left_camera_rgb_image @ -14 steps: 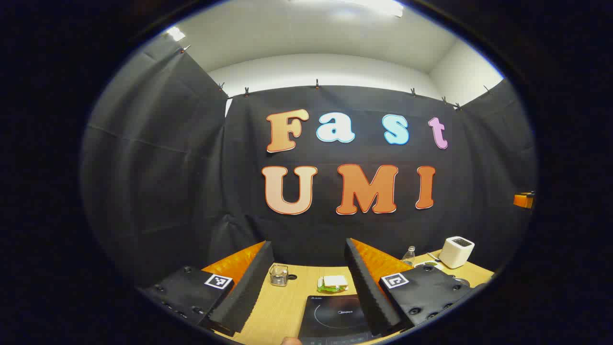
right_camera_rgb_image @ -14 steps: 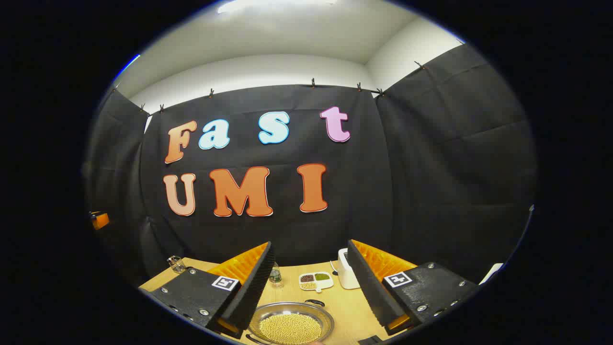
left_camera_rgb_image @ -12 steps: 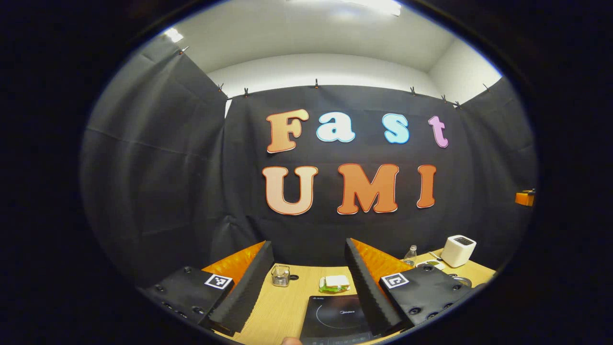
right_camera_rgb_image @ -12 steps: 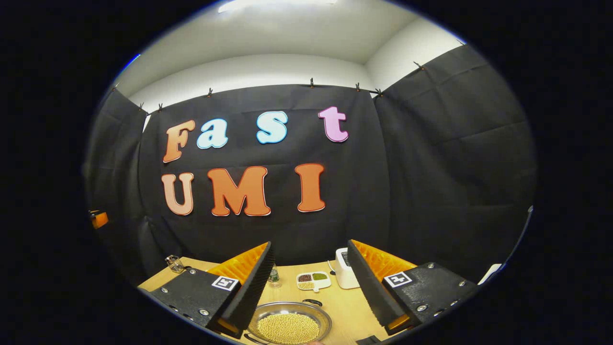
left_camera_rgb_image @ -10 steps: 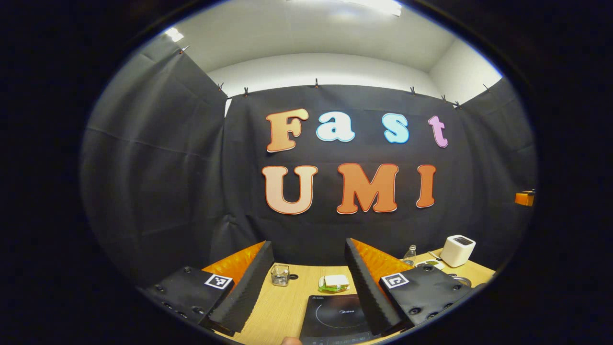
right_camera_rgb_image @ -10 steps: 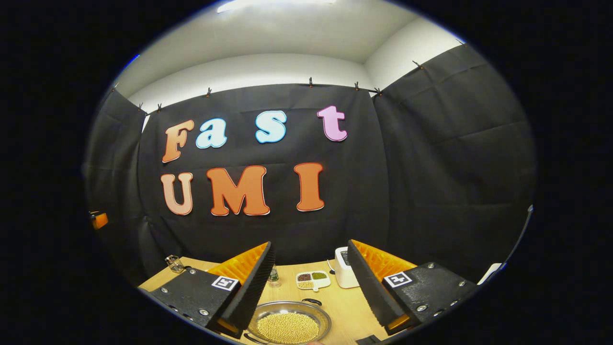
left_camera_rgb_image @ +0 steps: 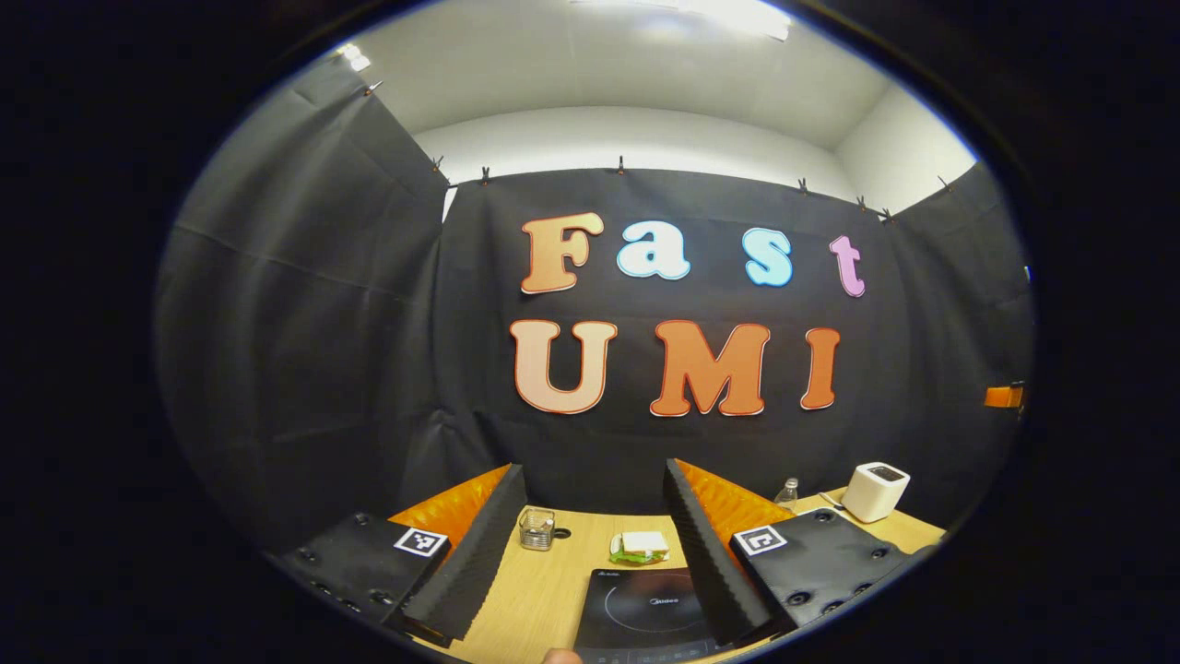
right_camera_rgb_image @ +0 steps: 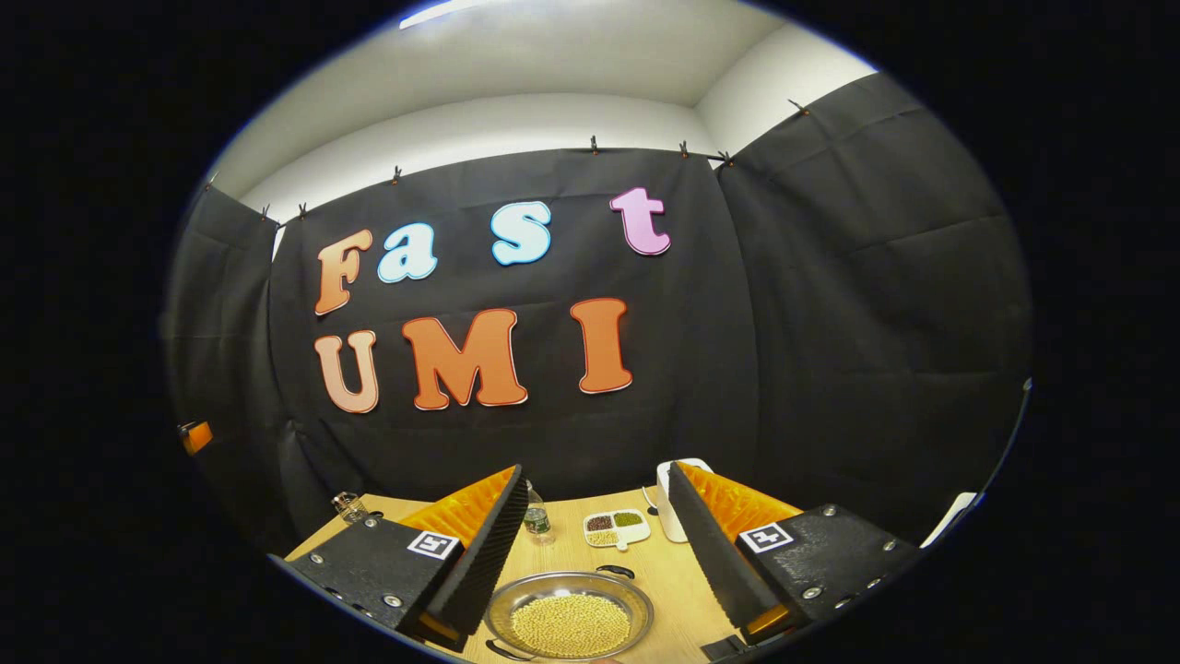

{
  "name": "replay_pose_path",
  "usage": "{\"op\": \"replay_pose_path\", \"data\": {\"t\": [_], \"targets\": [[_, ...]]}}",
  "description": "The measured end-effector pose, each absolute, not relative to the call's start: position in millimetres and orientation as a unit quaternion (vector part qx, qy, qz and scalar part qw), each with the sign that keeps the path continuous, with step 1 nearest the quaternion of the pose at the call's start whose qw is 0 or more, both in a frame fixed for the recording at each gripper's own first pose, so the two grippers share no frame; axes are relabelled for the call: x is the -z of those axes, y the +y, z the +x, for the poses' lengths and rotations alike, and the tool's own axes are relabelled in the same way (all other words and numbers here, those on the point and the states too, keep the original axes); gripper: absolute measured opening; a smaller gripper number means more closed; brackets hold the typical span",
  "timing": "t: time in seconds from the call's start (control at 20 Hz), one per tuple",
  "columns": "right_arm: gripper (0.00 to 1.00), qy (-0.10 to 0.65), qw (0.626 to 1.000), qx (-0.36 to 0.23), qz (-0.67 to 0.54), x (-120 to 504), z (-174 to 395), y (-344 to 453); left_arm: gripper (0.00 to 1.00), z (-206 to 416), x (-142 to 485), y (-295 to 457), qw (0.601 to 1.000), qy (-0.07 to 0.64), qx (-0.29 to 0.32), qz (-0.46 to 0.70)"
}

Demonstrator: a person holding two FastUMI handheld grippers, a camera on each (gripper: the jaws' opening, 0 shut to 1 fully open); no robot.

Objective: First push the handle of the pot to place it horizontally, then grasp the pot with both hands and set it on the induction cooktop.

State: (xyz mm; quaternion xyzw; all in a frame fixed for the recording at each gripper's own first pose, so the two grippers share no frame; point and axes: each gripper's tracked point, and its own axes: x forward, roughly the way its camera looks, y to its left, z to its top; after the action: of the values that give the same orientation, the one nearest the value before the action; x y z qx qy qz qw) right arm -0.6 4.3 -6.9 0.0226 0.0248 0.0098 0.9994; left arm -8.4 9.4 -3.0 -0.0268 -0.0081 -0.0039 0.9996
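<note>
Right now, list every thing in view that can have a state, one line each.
Left gripper: open, holding nothing.
Right gripper: open, holding nothing.
Pot: on the table, uncovered, filled with yellow beans.
Cooktop: on the table, nothing on it.
Divided dish: holds separate heaps of beans.
Glass jar: upright.
Bottle: upright.

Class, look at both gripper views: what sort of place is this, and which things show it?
Probably a staged kitchen booth for recording chores, not a real home. Black cloth walls are clipped up around a wooden table holding an induction cooktop and a pot of yellow grains.
</note>
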Motion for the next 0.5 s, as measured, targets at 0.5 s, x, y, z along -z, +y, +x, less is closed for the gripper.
{"op": "replay_pose_path", "data": {"t": [0.5], "targets": [[0.84, 0.043, 0.998, -0.044, -0.008, 45, 3, 33, 0.97, -1, 14, 9, 1.000, -0.002, -0.003, -0.021]]}}
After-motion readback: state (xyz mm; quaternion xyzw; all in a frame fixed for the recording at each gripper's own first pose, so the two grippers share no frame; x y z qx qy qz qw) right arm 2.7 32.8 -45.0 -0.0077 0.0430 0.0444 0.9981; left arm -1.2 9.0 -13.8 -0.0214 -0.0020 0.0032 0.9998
